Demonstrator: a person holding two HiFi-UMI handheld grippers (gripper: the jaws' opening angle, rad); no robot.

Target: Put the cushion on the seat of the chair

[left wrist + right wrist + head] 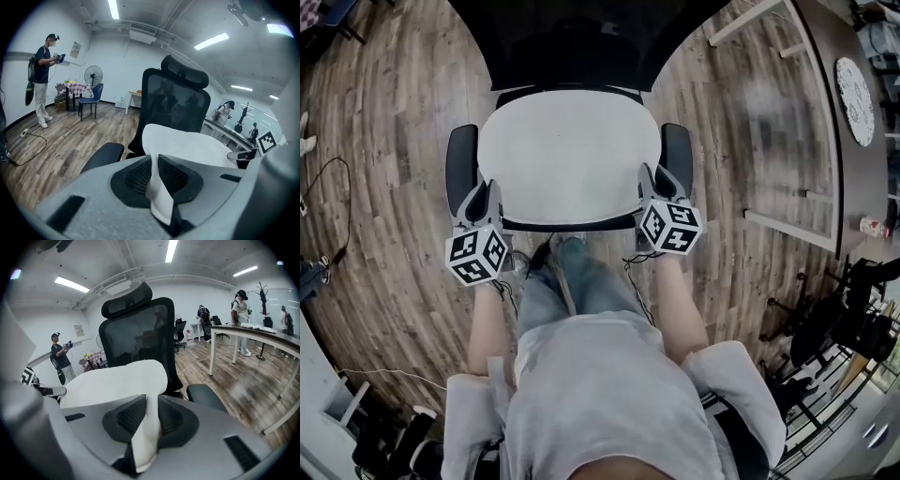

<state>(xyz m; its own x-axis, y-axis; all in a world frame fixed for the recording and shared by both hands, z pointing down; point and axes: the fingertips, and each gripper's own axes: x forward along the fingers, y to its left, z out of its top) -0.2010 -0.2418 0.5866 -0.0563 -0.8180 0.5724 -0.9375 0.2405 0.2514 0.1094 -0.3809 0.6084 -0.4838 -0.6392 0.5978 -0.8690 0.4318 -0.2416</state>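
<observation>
Currently we hold the white cushion (569, 155) by its near corners, left tool (485, 199) and right tool (653, 184) each clamped on a fold of fabric. It is spread over the seat (572, 226) of the chair (581, 47) between the armrests (460, 159); contact with the seat we cannot confirm. Placement step, nearly done: next we judge it needs settling flat, then both tools opened together and drawn back.

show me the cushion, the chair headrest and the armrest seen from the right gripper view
cushion (569, 155): head view, middle of its white top
headrest (126, 301): right gripper view, centre of the black pad
armrest (206, 397): right gripper view, top of its dark pad
</observation>
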